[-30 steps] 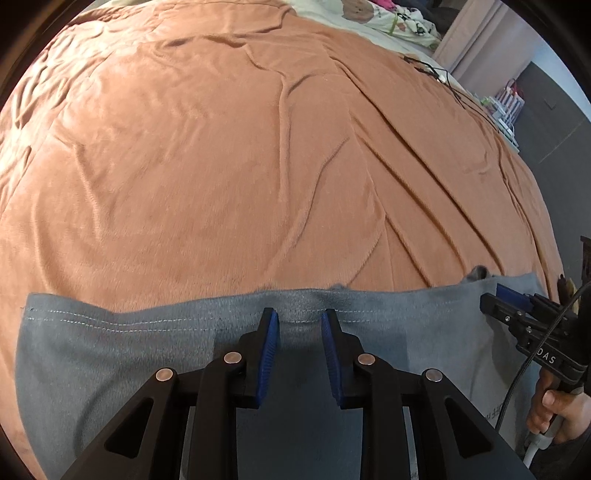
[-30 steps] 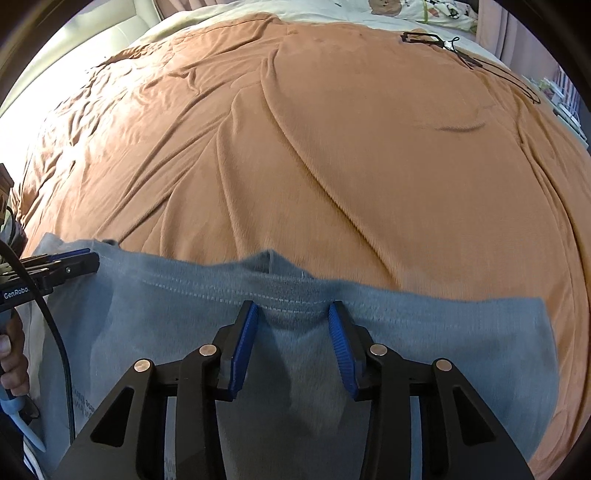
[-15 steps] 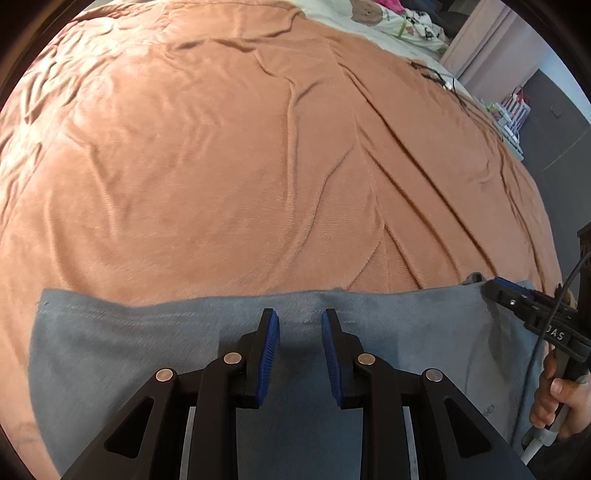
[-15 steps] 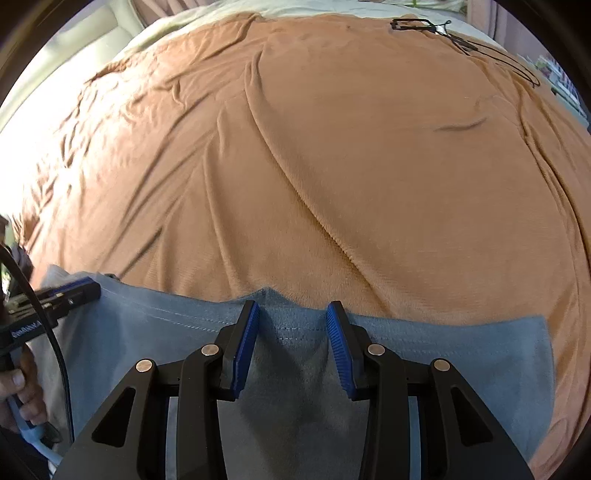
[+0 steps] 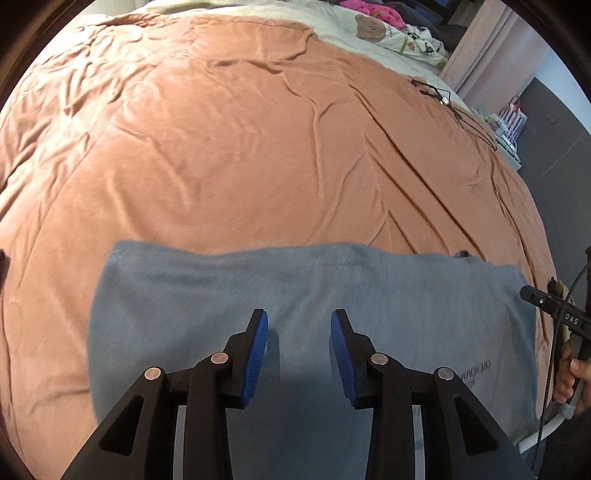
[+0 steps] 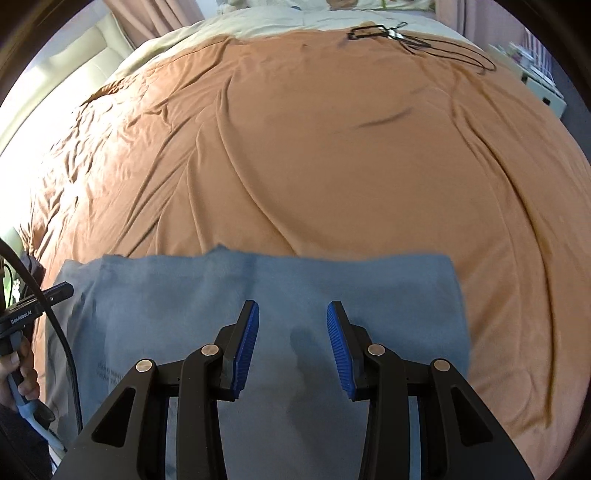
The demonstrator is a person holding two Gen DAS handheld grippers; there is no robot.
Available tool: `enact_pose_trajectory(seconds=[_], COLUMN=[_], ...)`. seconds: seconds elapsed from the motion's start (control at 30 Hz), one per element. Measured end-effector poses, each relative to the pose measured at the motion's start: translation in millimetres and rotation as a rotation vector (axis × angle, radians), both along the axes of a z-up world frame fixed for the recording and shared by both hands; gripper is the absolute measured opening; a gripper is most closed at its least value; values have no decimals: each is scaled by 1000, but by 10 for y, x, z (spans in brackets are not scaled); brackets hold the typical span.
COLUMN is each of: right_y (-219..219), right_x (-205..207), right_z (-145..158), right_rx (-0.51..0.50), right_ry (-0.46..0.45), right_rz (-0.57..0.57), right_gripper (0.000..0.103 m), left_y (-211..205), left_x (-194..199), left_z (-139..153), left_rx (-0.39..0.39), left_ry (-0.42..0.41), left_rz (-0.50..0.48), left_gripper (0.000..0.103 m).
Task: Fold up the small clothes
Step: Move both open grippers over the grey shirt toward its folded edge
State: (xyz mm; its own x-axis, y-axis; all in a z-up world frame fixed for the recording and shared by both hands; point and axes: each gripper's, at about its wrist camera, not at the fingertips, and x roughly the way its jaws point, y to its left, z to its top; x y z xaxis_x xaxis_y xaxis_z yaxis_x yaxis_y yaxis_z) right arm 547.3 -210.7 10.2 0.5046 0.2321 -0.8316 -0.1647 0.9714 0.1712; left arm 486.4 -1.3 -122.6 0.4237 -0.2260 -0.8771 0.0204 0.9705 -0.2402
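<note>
Near the bed's (image 5: 258,155) front edge lies the grey garment (image 5: 303,291) — soft, limp, light. My left gripper (image 5: 299,347), jaws just widened, and right gripper (image 6: 293,341) hang open, empty — I'd pinch its corners.

Home bedroom, clearly: a big bed under a rumpled orange blanket (image 5: 258,147). At the blanket's far edge, cream sheet w/ a teddy-bear-print pillow (image 5: 373,27); beyond that, pink curtains (image 6: 155,18). Right of the blanket, a cluttered bedside shelf (image 5: 508,122).
</note>
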Motion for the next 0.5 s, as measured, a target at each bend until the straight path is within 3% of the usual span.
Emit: enact_pose_trajectory(seconds=[0.5], right_y=[-240], right_x=[-1058], right_z=[-46], right_rx=[23], right_ry=[-26], right_rz=[94], right_gripper=[36], left_y=[157], left_x=[-882], left_z=[64], left_rx=[2], left_ry=[-48], left_rz=[2], left_gripper=[39])
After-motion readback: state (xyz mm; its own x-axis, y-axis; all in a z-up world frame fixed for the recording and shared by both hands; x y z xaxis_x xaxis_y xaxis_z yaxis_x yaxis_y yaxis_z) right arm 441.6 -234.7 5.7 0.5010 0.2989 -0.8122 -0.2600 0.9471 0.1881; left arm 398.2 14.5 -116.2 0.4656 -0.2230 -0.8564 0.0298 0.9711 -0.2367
